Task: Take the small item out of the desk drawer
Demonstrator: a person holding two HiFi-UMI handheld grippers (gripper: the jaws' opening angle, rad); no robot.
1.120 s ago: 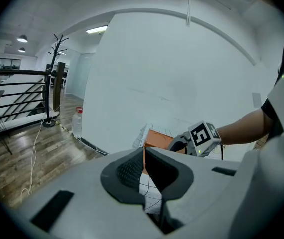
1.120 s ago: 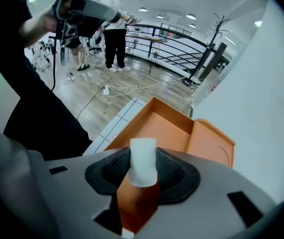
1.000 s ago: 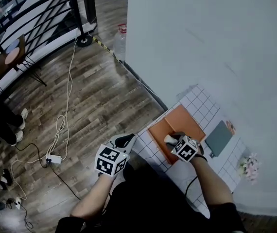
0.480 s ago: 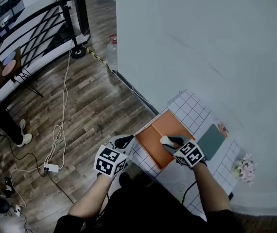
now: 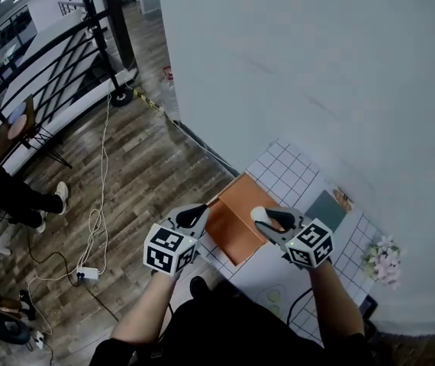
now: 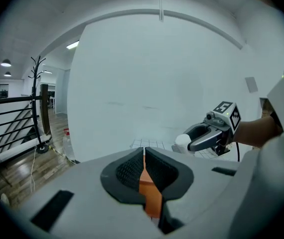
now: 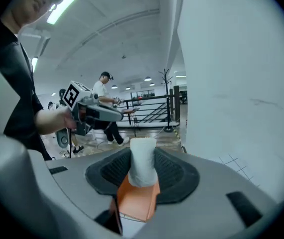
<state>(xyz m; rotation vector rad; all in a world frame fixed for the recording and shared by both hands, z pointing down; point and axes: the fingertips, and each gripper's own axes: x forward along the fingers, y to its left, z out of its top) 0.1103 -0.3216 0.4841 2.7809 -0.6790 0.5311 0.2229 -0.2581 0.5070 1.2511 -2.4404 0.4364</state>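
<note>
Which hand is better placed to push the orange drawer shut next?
Probably the left. The left gripper is shut with nothing in it and sits beside the orange drawer's corner in the head view. The right gripper is clamped on the white roll.

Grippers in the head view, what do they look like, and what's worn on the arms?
The left gripper and right gripper are grey shells with black textured pads. Each carries a white cube printed with black square markers. A black cable hangs from the right one. The sleeves are black.
</note>
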